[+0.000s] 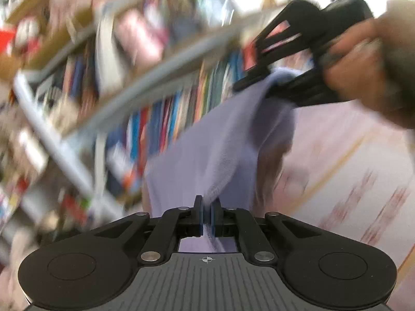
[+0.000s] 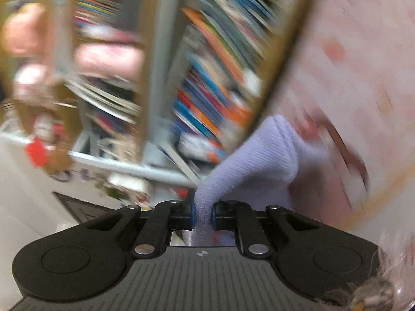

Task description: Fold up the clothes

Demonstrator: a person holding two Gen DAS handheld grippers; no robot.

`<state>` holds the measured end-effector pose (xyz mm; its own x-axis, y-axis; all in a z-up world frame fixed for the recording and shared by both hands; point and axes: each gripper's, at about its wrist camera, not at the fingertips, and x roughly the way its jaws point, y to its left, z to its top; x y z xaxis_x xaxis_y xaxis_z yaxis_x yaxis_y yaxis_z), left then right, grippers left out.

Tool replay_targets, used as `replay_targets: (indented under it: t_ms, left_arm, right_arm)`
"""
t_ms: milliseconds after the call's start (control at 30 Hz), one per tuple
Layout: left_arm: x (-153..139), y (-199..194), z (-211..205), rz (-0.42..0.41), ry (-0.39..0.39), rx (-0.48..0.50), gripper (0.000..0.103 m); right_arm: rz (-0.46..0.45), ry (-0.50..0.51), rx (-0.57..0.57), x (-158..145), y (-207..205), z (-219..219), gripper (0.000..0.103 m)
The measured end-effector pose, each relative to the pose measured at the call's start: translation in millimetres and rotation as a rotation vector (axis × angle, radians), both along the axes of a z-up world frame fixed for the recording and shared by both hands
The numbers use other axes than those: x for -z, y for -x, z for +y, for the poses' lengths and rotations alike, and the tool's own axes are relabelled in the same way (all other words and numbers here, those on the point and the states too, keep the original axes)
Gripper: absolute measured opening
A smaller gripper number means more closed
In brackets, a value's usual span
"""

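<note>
A light purple knit garment (image 1: 207, 150) hangs in the air, stretched between both grippers. My left gripper (image 1: 207, 217) is shut on one edge of it. The right gripper (image 1: 262, 88) shows in the left wrist view at the upper right, held in a hand, clamped on the garment's far end. In the right wrist view my right gripper (image 2: 202, 213) is shut on a bunched fold of the same purple garment (image 2: 259, 155). Both views are motion-blurred and tilted.
A shelf unit (image 1: 129, 98) with grey rails, packed with colourful books, fills the background; it also shows in the right wrist view (image 2: 212, 64). A pale pink patterned surface (image 1: 350, 171) lies to the right, also in the right wrist view (image 2: 350, 64).
</note>
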<state>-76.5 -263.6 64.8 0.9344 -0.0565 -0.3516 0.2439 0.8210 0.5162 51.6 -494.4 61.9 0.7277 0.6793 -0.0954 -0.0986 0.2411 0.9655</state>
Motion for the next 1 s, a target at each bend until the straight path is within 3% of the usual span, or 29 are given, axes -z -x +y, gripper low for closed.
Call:
replay_targets:
  t_ms: [100, 267, 367, 433, 500, 600, 700, 767, 867, 1000]
  left_arm:
    - [-46.0, 11.3, -9.6, -0.133, 0.120, 0.107, 0.005]
    - [-124.8, 47.2, 8.2, -0.371, 0.409, 0.335, 0.005]
    - [-148.8, 59.5, 23.1, -0.429, 0.527, 0.403, 0.005]
    - [-149.3, 58.3, 36.0, -0.392, 0.616, 0.389, 0.005]
    - [-136.1, 44.6, 49.9, -0.310, 0.662, 0.325, 0.005]
    - [-85.5, 6.7, 76.5, -0.068, 0.689, 0.163, 0.006]
    - [-19.6, -28.5, 98.9, 0.156, 0.641, -0.034, 0.005]
    - [18.0, -43.5, 112.5, 0.261, 0.623, -0.141, 0.005]
    - [42.9, -52.0, 129.7, 0.340, 0.587, -0.215, 0.005]
    - [50.5, -56.8, 149.0, 0.365, 0.575, -0.247, 0.005]
  right_arm:
    - [-0.256, 0.081, 0.023, -70.8, 1.3, -14.4, 0.010]
    - [-0.731, 0.156, 0.027, -199.1, 22.0, -13.7, 0.010]
    - [-0.857, 0.191, -0.038, -243.6, 23.2, 3.4, 0.010]
    - [-0.821, 0.233, -0.098, -247.8, 8.5, 26.1, 0.010]
    - [-0.719, 0.282, -0.152, -231.8, -11.3, 48.8, 0.010]
    - [-0.465, 0.371, -0.219, -170.0, -47.3, 83.1, 0.010]
    - [-0.185, 0.516, -0.262, -89.3, -72.4, 115.4, 0.010]
    - [-0.062, 0.560, -0.291, -43.3, -79.7, 131.9, 0.010]
    - [0.004, 0.574, -0.314, -13.9, -84.7, 150.0, 0.010]
    - [-0.044, 0.600, -0.346, -16.1, -94.8, 181.4, 0.010]
